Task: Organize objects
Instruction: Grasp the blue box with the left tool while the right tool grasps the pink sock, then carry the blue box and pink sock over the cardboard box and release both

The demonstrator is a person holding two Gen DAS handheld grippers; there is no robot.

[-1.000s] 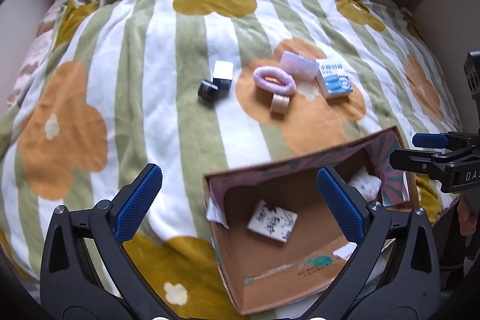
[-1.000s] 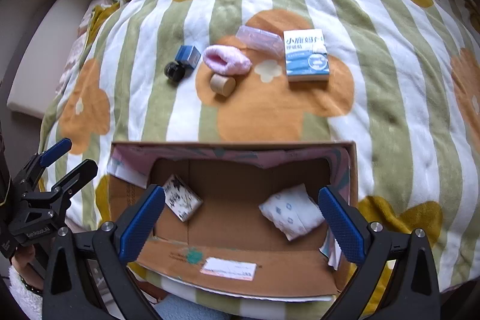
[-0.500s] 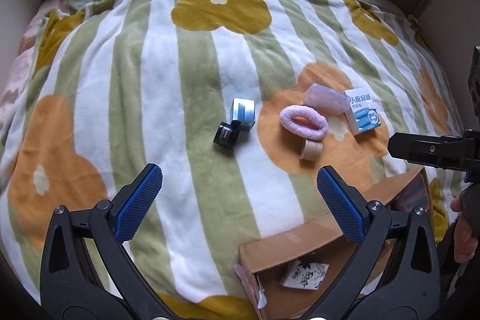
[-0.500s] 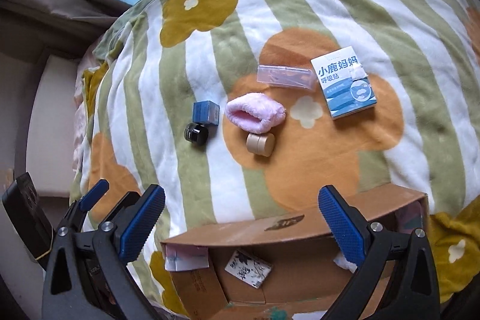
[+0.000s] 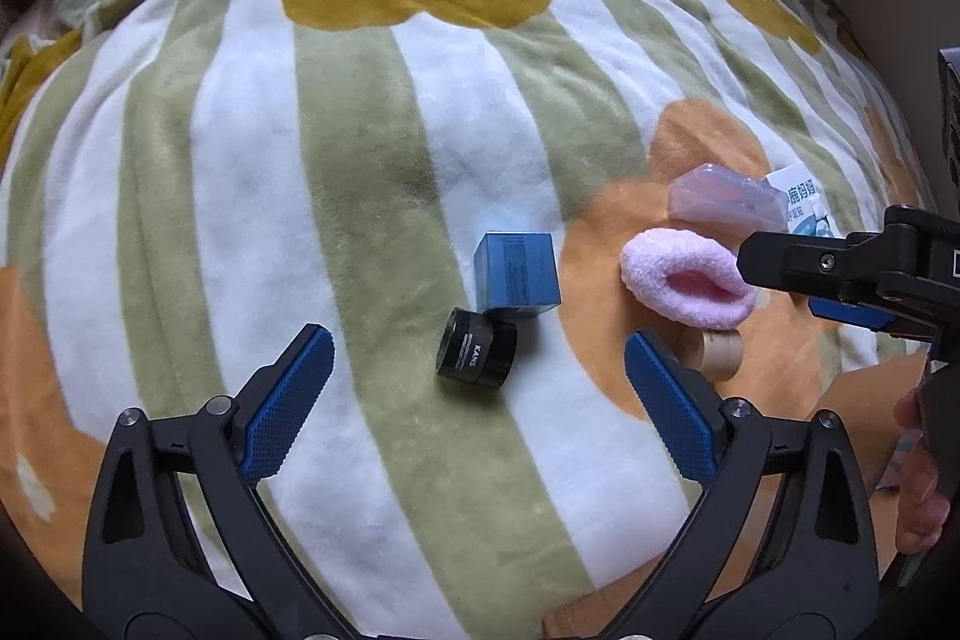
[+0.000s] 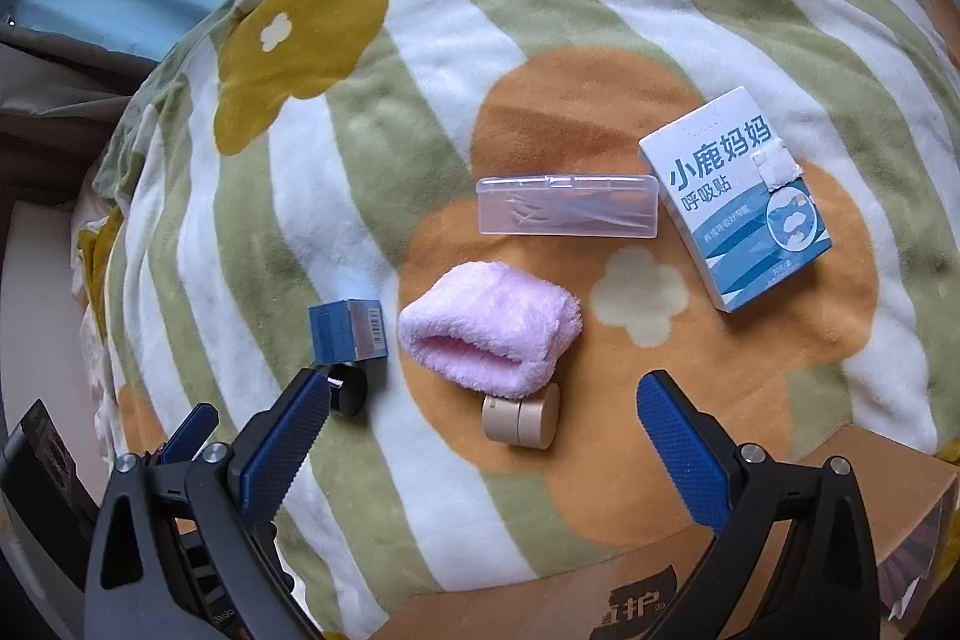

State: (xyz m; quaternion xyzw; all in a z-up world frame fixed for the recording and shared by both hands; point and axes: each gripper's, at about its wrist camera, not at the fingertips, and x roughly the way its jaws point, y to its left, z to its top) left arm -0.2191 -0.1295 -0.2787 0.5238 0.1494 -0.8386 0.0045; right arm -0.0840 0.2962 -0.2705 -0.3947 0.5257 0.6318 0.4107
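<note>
1. Left gripper (image 5: pixel 477 385) spread wide, holding nothing, above the blanket (image 5: pixel 252 172), pads flanking a black jar (image 5: pixel 477 356) that touches a blue box (image 5: pixel 517 274).
2. Right gripper (image 6: pixel 483 451) equally wide, empty, over a beige tube (image 6: pixel 521 418) touching a pink cloth (image 6: pixel 489 334).
3. Clear case (image 6: pixel 567 205) and white carton (image 6: pixel 737 196) farther off.
4. Cardboard box (image 6: pixel 798 538) at the near edge.

Left wrist view: low and near over the striped flower blanket (image 5: pixel 372 196), facing its far edge, black jar (image 5: pixel 477 349) and blue box (image 5: pixel 517 274) dead ahead. Right wrist view: higher, angled down from the near edge, cardboard box rim (image 6: pixel 690 574) beneath. Shared: pink cloth (image 5: pixel 687 283) (image 6: pixel 489 337), jar, blue box, clear case (image 6: pixel 567 205).
</note>
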